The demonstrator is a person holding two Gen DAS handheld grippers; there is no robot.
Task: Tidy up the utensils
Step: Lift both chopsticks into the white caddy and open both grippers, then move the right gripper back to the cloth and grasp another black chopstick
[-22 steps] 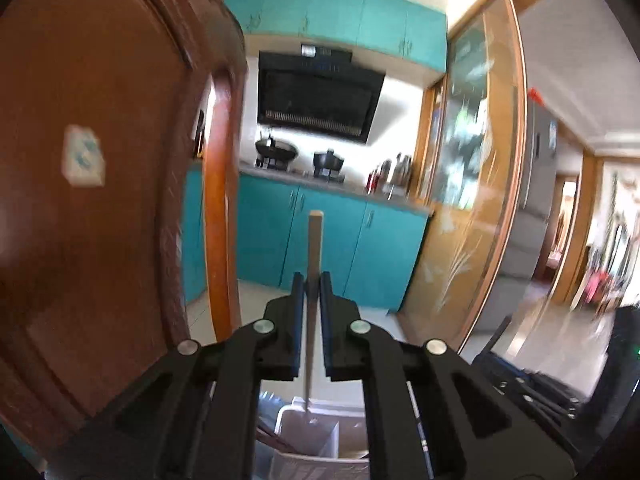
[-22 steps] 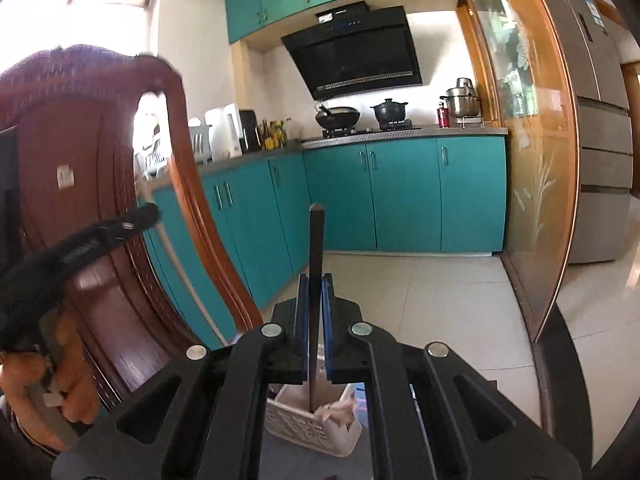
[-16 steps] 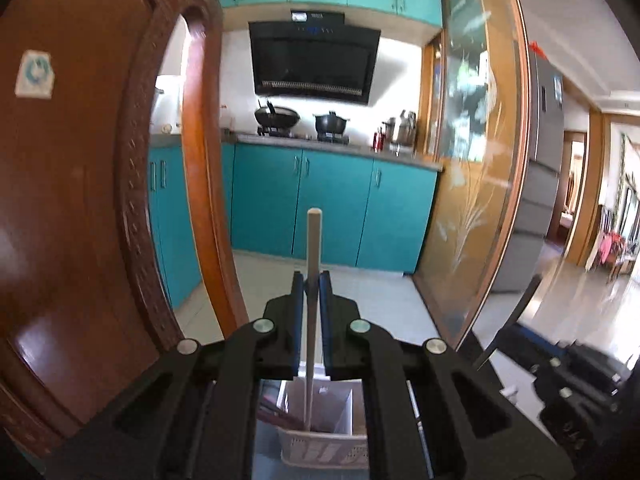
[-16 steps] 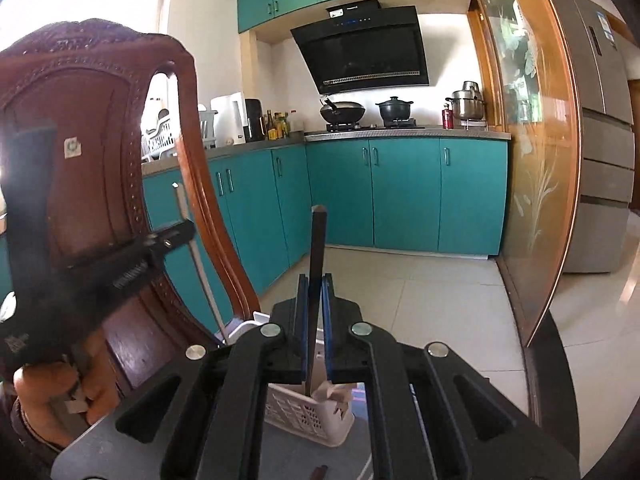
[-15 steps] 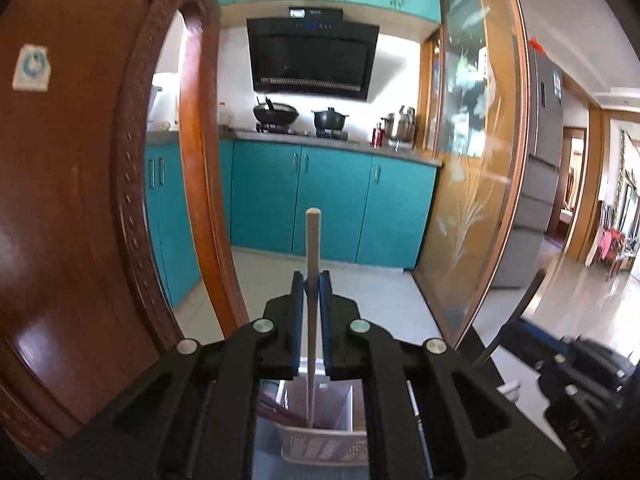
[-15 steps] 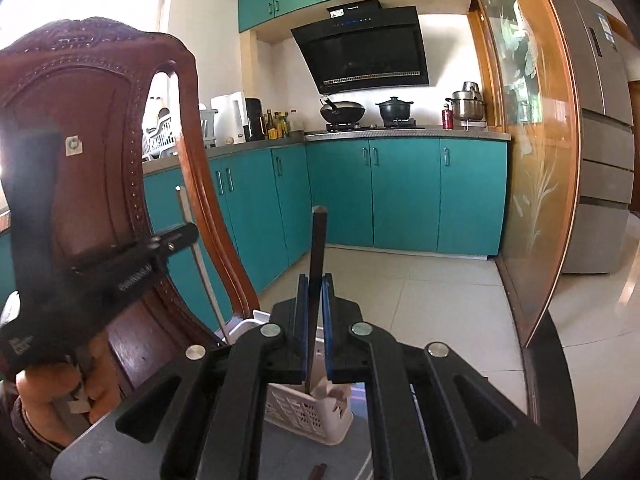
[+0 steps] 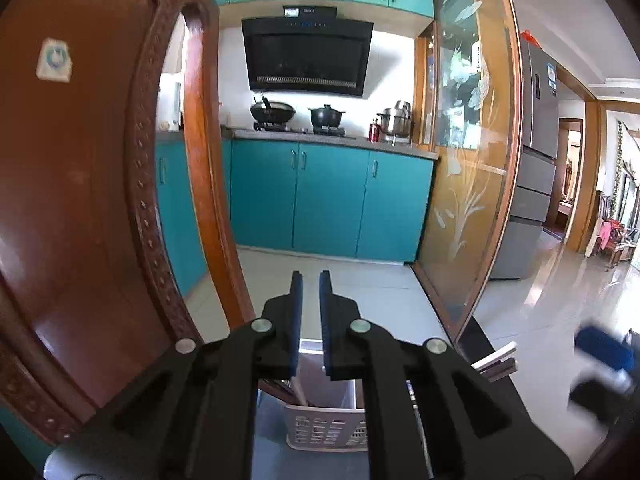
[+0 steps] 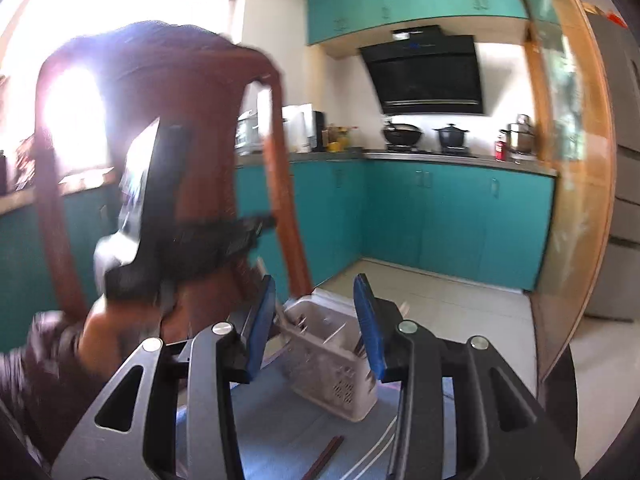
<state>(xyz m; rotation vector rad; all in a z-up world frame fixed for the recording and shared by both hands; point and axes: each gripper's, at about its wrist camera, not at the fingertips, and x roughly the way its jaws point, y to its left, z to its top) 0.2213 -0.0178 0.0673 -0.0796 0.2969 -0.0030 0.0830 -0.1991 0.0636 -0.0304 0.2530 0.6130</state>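
Left wrist view: I read the left gripper (image 7: 310, 280) as closed. Its two pads stand almost together with only a thin slit between them, and nothing is in that slit. The white slotted utensil basket (image 7: 326, 428) sits directly below the fingertips on the table. A dark chopstick (image 7: 298, 392) leans inside the basket's left compartment. To the right of the basket, one white chopstick (image 7: 496, 354) and one dark chopstick (image 7: 500, 370) stick out side by side past the gripper body; I cannot tell what they rest on. Left of the basket, the carved wooden chair back (image 7: 80, 200) fills the frame. Far right of the basket there is a blurred blue and black shape that I cannot identify with certainty.

Right wrist view: the right gripper (image 8: 316, 300) has its jaws opening. The blue pads stand well apart, and nothing is held between them. The basket shows through the gap, beyond the fingertips, tilted in this view, with utensil handles (image 8: 362, 346) standing in its right side. On the near side of the basket, a dark chopstick pair (image 8: 326, 458) and a white chopstick (image 8: 376, 456) lie loose on the blue-grey table (image 8: 280, 420). Left of the basket, a person's hand (image 8: 108, 332) holds the other gripper, which is blurred, in front of the chair back.
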